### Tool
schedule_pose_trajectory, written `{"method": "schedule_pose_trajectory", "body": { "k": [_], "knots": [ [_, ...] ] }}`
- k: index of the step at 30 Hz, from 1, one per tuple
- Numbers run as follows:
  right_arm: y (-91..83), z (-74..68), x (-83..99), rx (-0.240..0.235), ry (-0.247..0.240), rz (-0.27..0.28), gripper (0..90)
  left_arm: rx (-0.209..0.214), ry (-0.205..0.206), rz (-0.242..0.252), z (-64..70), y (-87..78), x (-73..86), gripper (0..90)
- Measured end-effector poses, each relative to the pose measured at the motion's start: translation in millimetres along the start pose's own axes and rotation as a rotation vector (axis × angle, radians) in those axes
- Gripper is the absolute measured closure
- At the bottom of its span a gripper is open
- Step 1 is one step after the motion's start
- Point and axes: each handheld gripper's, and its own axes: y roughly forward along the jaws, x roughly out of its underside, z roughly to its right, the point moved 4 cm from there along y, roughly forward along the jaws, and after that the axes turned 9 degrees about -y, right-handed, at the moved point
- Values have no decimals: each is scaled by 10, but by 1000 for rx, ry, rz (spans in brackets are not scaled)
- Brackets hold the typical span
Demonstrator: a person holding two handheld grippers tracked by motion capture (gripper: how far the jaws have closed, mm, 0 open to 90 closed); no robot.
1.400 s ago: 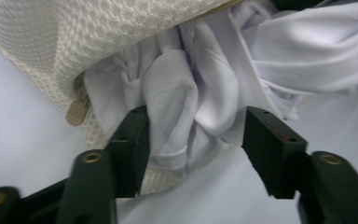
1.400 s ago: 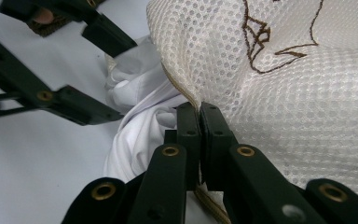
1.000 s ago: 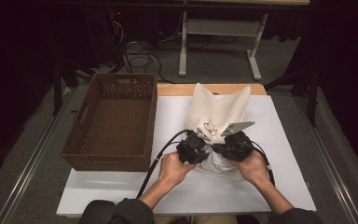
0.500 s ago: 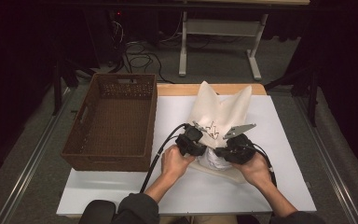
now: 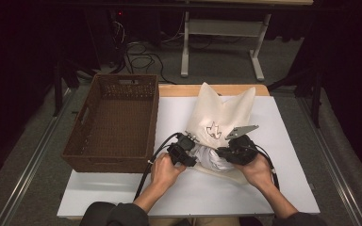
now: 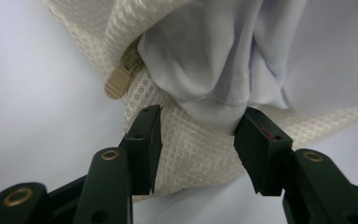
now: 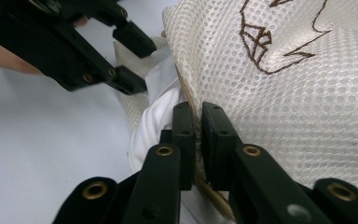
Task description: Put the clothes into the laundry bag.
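Note:
A cream mesh laundry bag (image 5: pixel 221 113) with a brown embroidered figure lies on the white table top (image 5: pixel 193 193). A white garment (image 5: pixel 212 157) bulges out of its near opening. My right gripper (image 5: pixel 224 153) is shut on the bag's corded rim (image 7: pixel 198 112), with the mesh (image 7: pixel 298 93) to its right and the garment (image 7: pixel 154 126) to its left. My left gripper (image 5: pixel 188 153) stands open at the mouth. Its jaws (image 6: pixel 198 126) straddle a fold of white garment (image 6: pixel 214 60) and mesh (image 6: pixel 191 154), beside the beige zipper pull (image 6: pixel 121 81).
A brown wicker basket (image 5: pixel 113 122) stands on the table's left side, touching the white top's edge. Black cables trail from both grippers toward the near edge. Beyond the table are a desk frame and floor cables.
My left gripper has shifted slightly left and toward the bag's mouth. The bag's far end has spread wider. My right gripper keeps its hold on the rim.

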Motion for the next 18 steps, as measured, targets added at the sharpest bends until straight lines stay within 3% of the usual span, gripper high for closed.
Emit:
{"method": "schedule_pose_trajectory", "body": {
  "k": [10,14,18],
  "knots": [
    [-318,33,35,42,-7,55,742,7,9,-7,-28,79,32,554],
    [-421,-55,105,31,-31,68,728,20,3,-2,-34,74,50,572],
    [-377,-190,191,1,-47,28,674,30,8,1,-37,55,95,618]
  ]
}}
